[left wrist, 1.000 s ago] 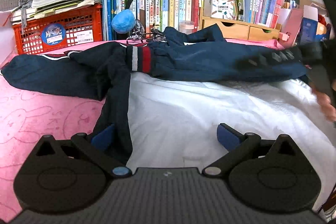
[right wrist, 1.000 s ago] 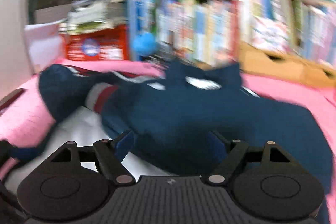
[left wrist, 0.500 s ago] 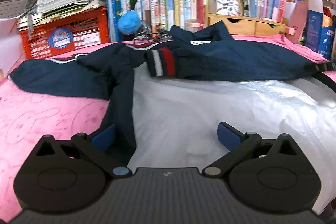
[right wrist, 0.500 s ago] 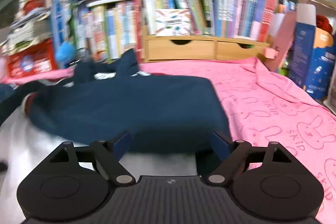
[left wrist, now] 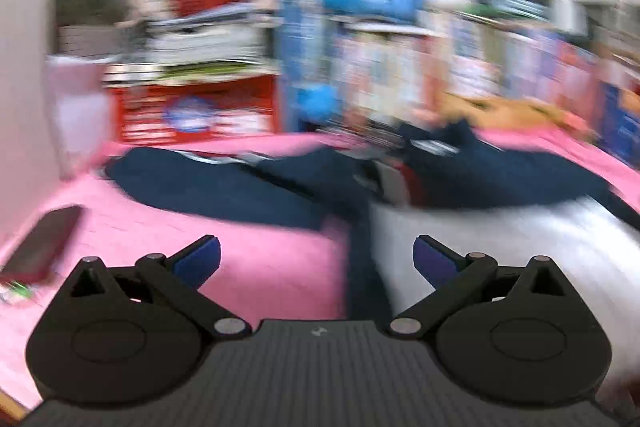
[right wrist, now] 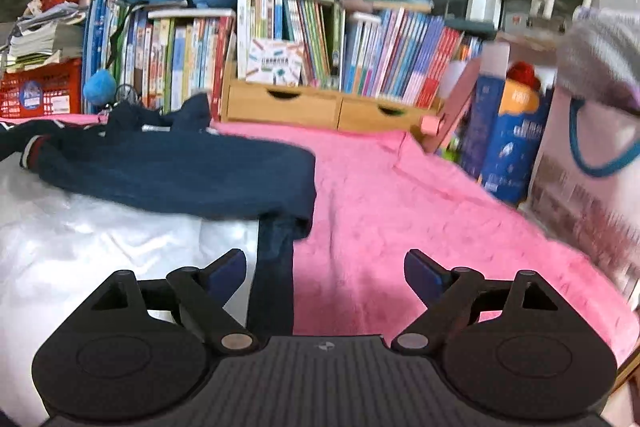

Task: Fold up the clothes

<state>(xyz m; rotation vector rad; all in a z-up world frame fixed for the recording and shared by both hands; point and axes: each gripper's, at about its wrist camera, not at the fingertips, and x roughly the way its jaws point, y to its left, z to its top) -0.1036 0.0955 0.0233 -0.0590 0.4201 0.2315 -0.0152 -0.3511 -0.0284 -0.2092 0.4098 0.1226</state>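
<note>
Jacket [right wrist: 172, 171] half-folded, centre-left | left claw [left wrist: 316, 259] wide, empty | right claw [right wrist: 320, 271] wide, empty | step: regrasp | next: pinch hem strip [right wrist: 272, 267] lower centre.

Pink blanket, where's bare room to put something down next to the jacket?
The pink blanket lies bare between the navy jacket and the blue boxes. A smaller patch lies between the jacket and the dark phone. The bookshelf edge is crowded.

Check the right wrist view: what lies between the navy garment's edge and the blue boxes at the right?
Only bare pink blanket lies between the navy garment and the blue boxes.
</note>
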